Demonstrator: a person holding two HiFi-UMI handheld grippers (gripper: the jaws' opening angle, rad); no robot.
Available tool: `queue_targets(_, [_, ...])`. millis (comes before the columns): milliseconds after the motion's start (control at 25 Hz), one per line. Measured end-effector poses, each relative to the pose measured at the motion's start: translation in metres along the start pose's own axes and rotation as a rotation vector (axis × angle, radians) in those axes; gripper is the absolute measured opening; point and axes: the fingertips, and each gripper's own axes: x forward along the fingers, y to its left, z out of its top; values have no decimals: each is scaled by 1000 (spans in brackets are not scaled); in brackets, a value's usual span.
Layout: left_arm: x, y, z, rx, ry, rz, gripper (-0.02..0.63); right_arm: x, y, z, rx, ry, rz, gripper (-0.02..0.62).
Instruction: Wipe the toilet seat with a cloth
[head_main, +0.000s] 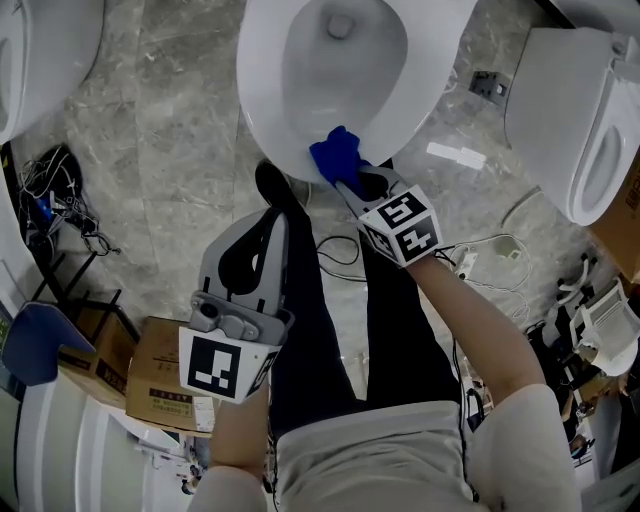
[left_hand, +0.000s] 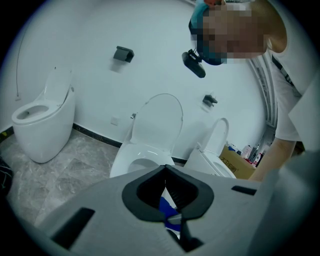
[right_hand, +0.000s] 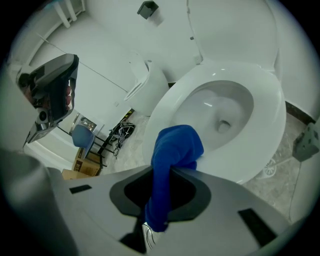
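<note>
The white toilet seat (head_main: 262, 100) fills the top centre of the head view, its lid raised against the wall. A blue cloth (head_main: 338, 152) rests on the seat's front rim, and my right gripper (head_main: 355, 180) is shut on it. In the right gripper view the cloth (right_hand: 175, 147) hangs through the jaws of that gripper (right_hand: 167, 172) and its bunched end lies on the seat (right_hand: 270, 125) beside the bowl. My left gripper (head_main: 276, 214) is held back over the person's legs, short of the toilet, shut and holding nothing. In its own view the left gripper (left_hand: 165, 169) points toward the seat (left_hand: 131, 152).
More white toilets stand at the left (head_main: 40, 50) and right (head_main: 580, 120). Cardboard boxes (head_main: 150, 375), a blue chair (head_main: 40, 340) and tangled cables (head_main: 50, 190) sit on the marble floor at the left. White cables (head_main: 500, 260) lie at the right.
</note>
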Motion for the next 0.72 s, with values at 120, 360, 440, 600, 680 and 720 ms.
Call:
queue_targets(120, [6,-3,-2,3,12,-9,5,-5,-6,0,-1,-1,0,54])
queue_targets(360, [13,-7,0,10,23,-24,5,-14,-23,3,28,-18,-20,54])
queue_targets(440, [16,-7,0,14,29,-26,5,-16,-28,4,26,-17,-22,54])
queue_targets(600, [22,-8,-1,19,39,-36,5,-19,-36,9,22,-27,-14,54])
queue_targets(680, [26,-11,0,22,41,-41,5,-22,-42,12,27,-38,-9,54])
queue_targets(720, [28,-12,1,24,41,-41,5,-24,-45,14,32,-43,-9,54])
